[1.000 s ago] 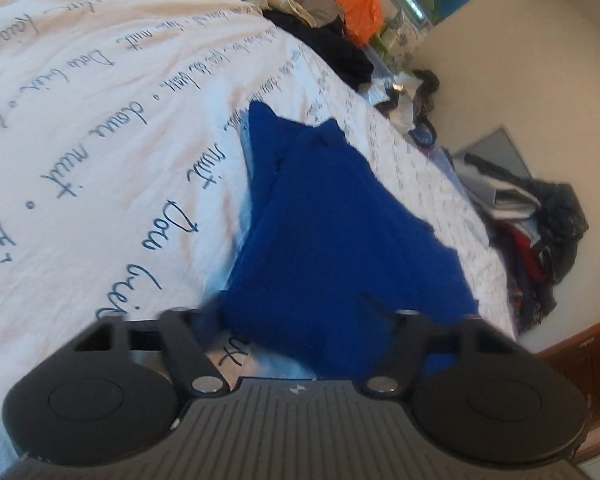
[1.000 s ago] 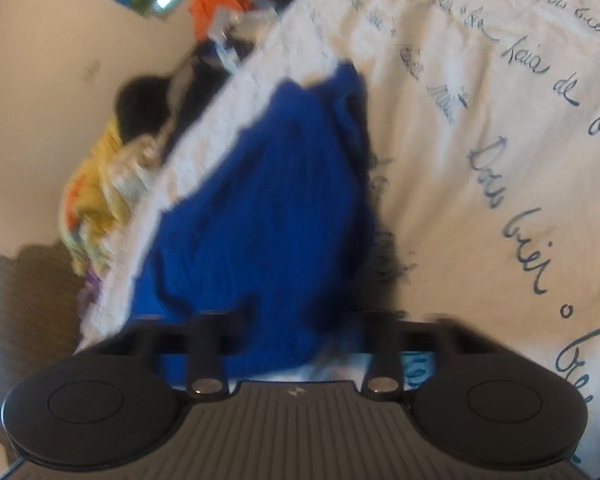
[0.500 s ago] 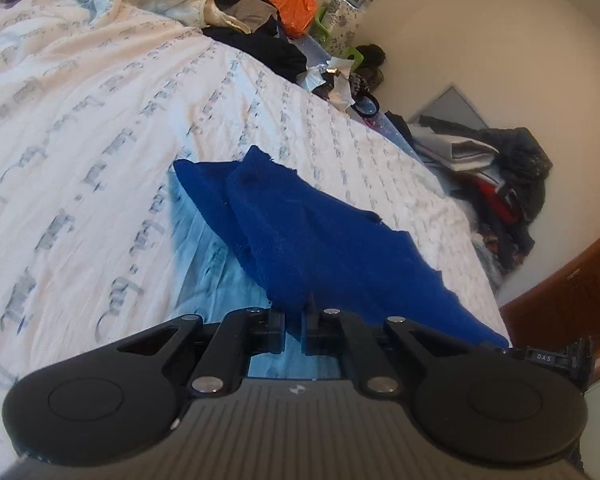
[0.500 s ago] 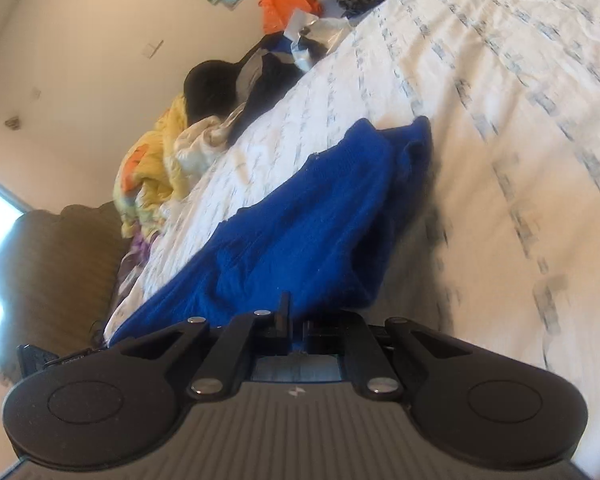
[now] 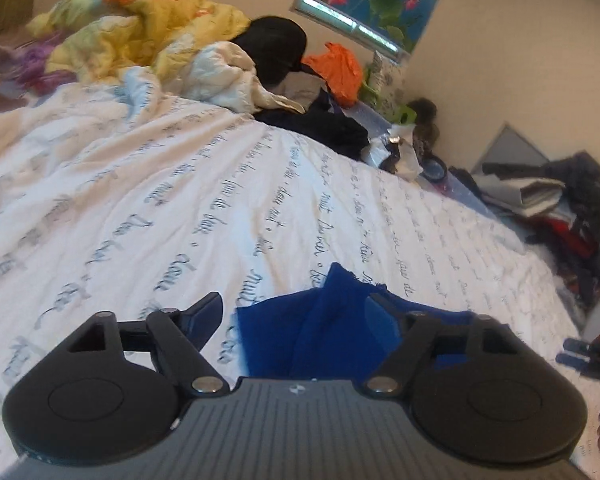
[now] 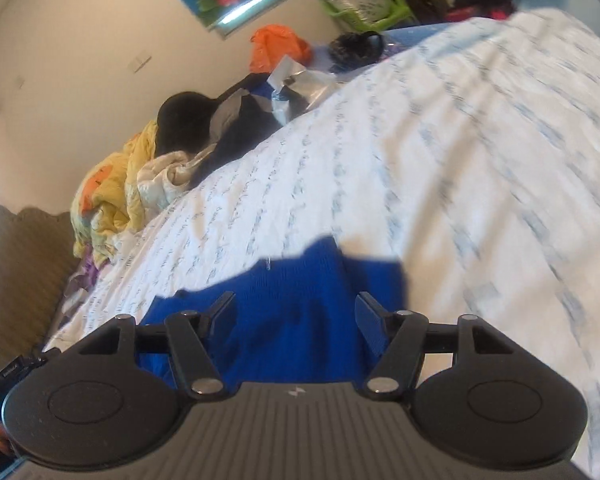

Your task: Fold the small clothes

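Item: blue garment (image 5: 340, 320), partly folded, flat on bed (image 5: 220, 200) w/ script-print cover. L gripper (image 5: 296, 312): jaws opening, fingers (image 5: 204, 314) apart, nothing held; one finger over bare sheet, other over cloth; garment lies just below/ahead, skewed to its right side. R gripper (image 6: 296, 312): jaws opening, empty, both fingers (image 6: 370, 320) over cloth. Long axis approx. across both grippers. Judged: R better centred for next pinch.

Soft daylight, motion blur on the bedsheet (image 6: 480, 168), strong fisheye bending at the edges, shadowed foreground.
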`<state>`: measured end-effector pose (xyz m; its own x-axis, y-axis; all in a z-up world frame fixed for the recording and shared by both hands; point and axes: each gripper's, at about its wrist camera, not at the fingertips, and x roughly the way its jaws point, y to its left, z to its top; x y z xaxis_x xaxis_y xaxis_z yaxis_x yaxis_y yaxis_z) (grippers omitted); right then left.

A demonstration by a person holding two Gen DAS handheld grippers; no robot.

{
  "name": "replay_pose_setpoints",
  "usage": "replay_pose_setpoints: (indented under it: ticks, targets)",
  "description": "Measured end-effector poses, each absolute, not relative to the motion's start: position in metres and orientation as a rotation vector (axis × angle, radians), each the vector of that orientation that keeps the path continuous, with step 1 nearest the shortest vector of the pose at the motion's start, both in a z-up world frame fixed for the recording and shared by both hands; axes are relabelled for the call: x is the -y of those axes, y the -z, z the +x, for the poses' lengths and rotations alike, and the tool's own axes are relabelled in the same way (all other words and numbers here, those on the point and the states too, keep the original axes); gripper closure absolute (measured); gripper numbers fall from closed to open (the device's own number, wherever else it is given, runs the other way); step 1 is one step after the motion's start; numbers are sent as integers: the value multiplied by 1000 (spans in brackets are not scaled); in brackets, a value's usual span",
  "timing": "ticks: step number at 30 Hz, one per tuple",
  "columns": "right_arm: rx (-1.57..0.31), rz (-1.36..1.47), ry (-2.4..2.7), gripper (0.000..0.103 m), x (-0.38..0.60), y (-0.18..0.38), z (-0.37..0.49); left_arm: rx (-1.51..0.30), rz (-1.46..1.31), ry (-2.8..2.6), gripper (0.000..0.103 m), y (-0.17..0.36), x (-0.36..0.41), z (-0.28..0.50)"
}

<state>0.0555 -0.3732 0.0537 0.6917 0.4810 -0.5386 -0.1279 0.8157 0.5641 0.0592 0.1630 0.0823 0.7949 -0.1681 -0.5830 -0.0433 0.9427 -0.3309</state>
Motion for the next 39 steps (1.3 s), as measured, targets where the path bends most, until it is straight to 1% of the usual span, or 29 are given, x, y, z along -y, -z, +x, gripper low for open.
replay_pose_setpoints:
  ticks: [3,5,7,9,10,11,13,15,17,18,20,21,23,24,25,26,27,28,29,30,32,33,34,35,36,37,38,39]
  targets:
    - [-795,372,-313,39,344,-45,110,-727,-267,116,35,-65,-123,114]
    - [-831,317,-292,39,331,-33,133,-759,-218,138,31,-52,-106,141]
    - [-874,300,-310,39,323,-21,148,-802,-184,136,30,-37,-96,161]
    - [-892,263,-324,53,313,-14,154,-829,-141,159,39,-26,-89,172]
    - [-894,243,-329,71,309,-11,154,-818,-96,158,55,-23,-83,174]
    - [-877,220,-336,95,307,-10,152,-794,-41,145,93,-23,-79,171]
    - [-860,228,-368,95,308,-13,149,-740,-53,124,92,-31,-82,162]
    - [-794,212,-370,95,309,-28,142,-657,-55,92,92,-47,-87,149]
    - [-720,283,-371,96,323,-39,135,-642,-46,78,91,-49,-88,148]
    - [-715,308,-363,96,328,-36,138,-665,-23,64,91,-41,-86,152]
    - [-786,297,-324,95,327,-16,150,-725,48,41,91,-19,-76,161]
    - [-811,287,-314,96,323,-7,152,-683,79,26,91,-15,-71,157]
    - [-776,321,-297,93,321,-1,148,-663,131,13,90,-16,-63,151]
    - [-768,336,-276,91,321,-1,144,-648,152,14,88,-19,-60,146]
    - [-767,335,-265,84,321,-3,142,-632,170,21,79,-24,-57,140]
    - [-766,325,-253,75,321,-7,137,-622,177,32,62,-31,-55,132]
    - [-757,319,-230,72,322,-12,130,-604,173,39,51,-38,-54,122]
    - [-732,320,-203,68,322,-19,120,-567,159,48,25,-45,-51,109]
    - [-696,314,-195,66,320,-28,107,-528,149,63,5,-49,-47,98]
    - [-660,284,-203,65,313,-36,94,-503,151,84,2,-51,-39,89]
    - [-629,209,-250,60,292,-43,77,-534,185,130,13,-45,-22,88]
    - [-648,178,-274,59,279,-40,75,-569,202,146,17,-37,-14,92]
    - [-685,149,-277,59,269,-32,78,-609,218,140,22,-27,-10,98]
    - [-737,121,-264,59,262,-21,82,-642,237,125,21,-16,-10,102]
    - [-749,88,-255,59,260,-9,83,-625,223,125,17,-8,-18,102]
    - [-675,33,-261,59,262,-4,73,-650,175,118,8,-9,-30,107]
    - [-645,6,-277,59,267,0,66,-683,116,92,0,-7,-45,113]
    - [-651,62,-282,59,276,-1,65,-718,50,71,0,-4,-57,120]
